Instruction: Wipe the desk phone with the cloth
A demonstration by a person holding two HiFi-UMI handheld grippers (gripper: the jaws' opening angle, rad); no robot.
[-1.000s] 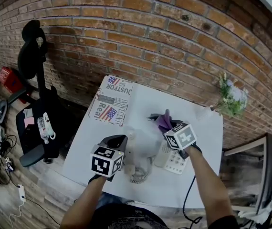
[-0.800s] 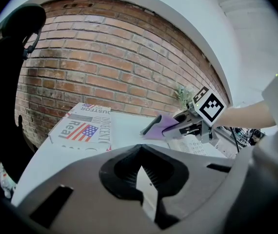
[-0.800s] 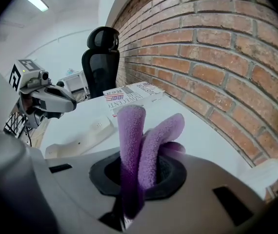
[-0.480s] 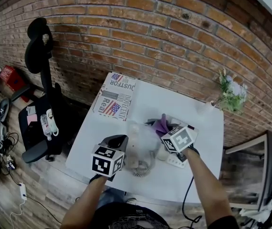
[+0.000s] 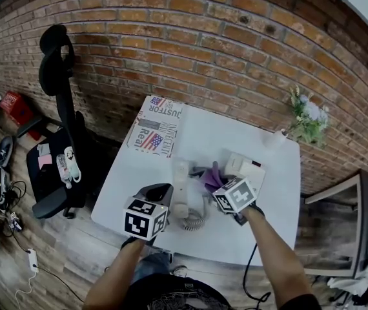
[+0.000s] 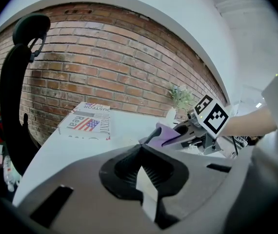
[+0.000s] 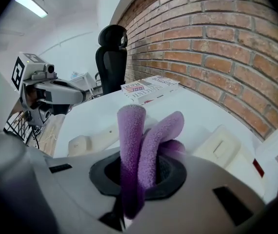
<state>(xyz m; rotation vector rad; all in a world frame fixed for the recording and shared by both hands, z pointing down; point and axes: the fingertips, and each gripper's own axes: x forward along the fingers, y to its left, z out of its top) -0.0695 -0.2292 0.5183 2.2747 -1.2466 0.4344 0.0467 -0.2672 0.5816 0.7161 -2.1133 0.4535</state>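
The cream desk phone base (image 5: 246,168) sits on the white table (image 5: 271,218). Its handset (image 5: 181,189) lies off the base to the left, with the coiled cord (image 5: 194,222) in front of it. My right gripper (image 5: 215,185) is shut on a purple cloth (image 5: 210,173), which hangs between handset and base. In the right gripper view the cloth (image 7: 139,145) stands folded in the jaws, the handset (image 7: 92,140) to its left and the base (image 7: 222,147) to its right. My left gripper (image 5: 160,190) hovers near the table's front, shut with nothing in it, just left of the handset.
A printed cardboard box (image 5: 157,126) lies at the table's far left corner. A small plant in a vase (image 5: 305,123) stands at the far right corner by the brick wall. A black office chair (image 5: 58,102) is on the floor to the left. A cable (image 5: 252,270) hangs off the front edge.
My right gripper has carried the cloth left and nearer, off the phone base, which now shows bare. The left gripper has hardly moved.
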